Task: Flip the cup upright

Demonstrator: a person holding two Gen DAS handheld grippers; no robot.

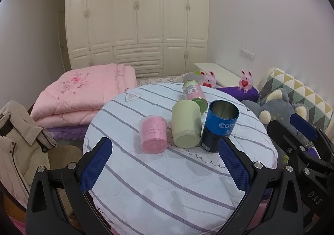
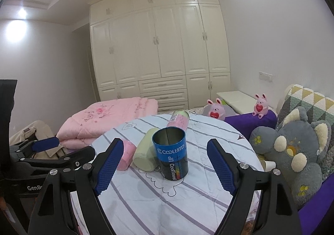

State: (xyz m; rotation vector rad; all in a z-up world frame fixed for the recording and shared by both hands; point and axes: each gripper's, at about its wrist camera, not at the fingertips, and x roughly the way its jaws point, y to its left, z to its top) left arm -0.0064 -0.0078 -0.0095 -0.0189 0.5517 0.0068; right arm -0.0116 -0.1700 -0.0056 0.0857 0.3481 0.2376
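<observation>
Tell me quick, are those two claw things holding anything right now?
Left gripper: open, holding nothing.
Right gripper: open, holding nothing; the blue can stands untouched between its fingers.

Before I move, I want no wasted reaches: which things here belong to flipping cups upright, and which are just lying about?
Job:
pink cup, on its side
green cup, on its side
far can, on its side
blue can, already upright
left tongs and right tongs, both open

Lying about:
quilt
bunnies
grey plush
jacket
</observation>
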